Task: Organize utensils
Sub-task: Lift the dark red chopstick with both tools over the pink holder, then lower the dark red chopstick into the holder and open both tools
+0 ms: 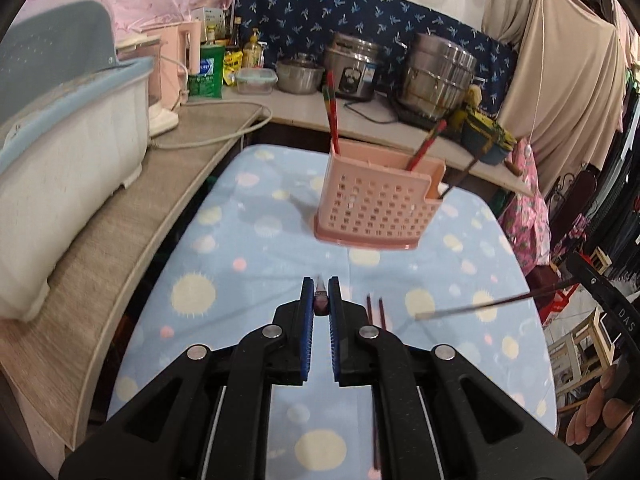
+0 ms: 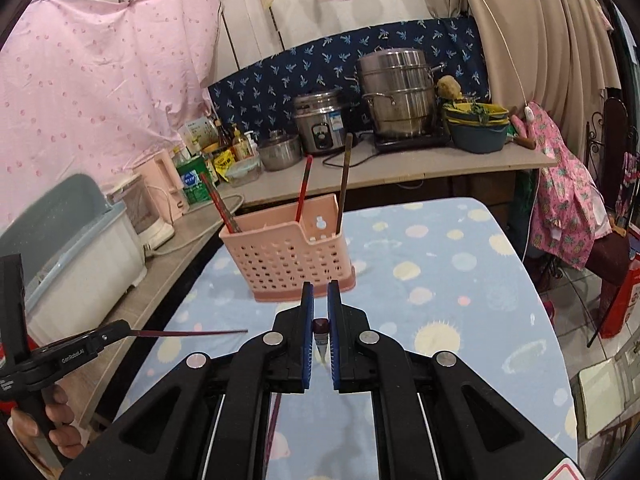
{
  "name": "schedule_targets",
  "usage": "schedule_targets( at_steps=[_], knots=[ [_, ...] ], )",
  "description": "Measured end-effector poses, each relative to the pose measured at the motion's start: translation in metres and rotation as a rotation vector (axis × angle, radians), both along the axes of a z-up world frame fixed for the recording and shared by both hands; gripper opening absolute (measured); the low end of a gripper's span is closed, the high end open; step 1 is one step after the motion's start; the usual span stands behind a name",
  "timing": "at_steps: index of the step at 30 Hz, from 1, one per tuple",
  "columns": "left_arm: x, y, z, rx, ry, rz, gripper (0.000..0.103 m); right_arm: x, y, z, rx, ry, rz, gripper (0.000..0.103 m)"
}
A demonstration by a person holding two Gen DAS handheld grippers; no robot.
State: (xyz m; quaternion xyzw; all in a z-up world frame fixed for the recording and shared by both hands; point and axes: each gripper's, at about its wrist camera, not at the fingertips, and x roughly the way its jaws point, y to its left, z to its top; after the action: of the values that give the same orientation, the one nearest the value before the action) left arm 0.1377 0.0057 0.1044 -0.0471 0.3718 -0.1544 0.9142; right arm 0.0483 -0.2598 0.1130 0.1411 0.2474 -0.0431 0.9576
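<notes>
The left hand-held gripper, black with blue ribbed pads, is clamped narrowly on a slim dark chopstick whose decorated butt end shows between the pads; in the right wrist view that same chopstick's shaft sticks out sideways from the left hand-held gripper, above the cloth. The right hand-held gripper is likewise pinched on a second dark chopstick, its banded end caught between the blue pads; in the left wrist view that chopstick's shaft juts in from the right edge, clear of the surface. Both sit above a bench covered by a light blue cloth with pale yellow and pink dots. Beyond the grippers stands a pink perforated plastic utensil caddy upright on the cloth, with red-handled chopsticks leaning inside it and a dark one at its right compartment. Two more dark chopsticks lie on the cloth just right of the left gripper. A person's hand grips the left tool's handle.
</notes>
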Motion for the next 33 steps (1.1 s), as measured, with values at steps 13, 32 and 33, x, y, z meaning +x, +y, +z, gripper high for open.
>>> schedule_targets(
  at_steps=[13, 32, 33],
  knots=[
    [0.067, -0.013, 0.081, -0.097, -0.09, -0.012, 0.007, 0.062, -0.017, 0.068, 0.039, -0.147, 0.003, 0.006],
    [0.15, -0.044, 0.153, -0.155, -0.306, 0.045, 0.007, 0.184, -0.024, 0.142, 0.047, -0.309, -0.02, 0.006],
    [0.155, -0.046, 0.148, -0.151, -0.295, 0.044, 0.007, 0.189, -0.024, 0.137, 0.048, -0.295, -0.021, 0.006]
  ],
)
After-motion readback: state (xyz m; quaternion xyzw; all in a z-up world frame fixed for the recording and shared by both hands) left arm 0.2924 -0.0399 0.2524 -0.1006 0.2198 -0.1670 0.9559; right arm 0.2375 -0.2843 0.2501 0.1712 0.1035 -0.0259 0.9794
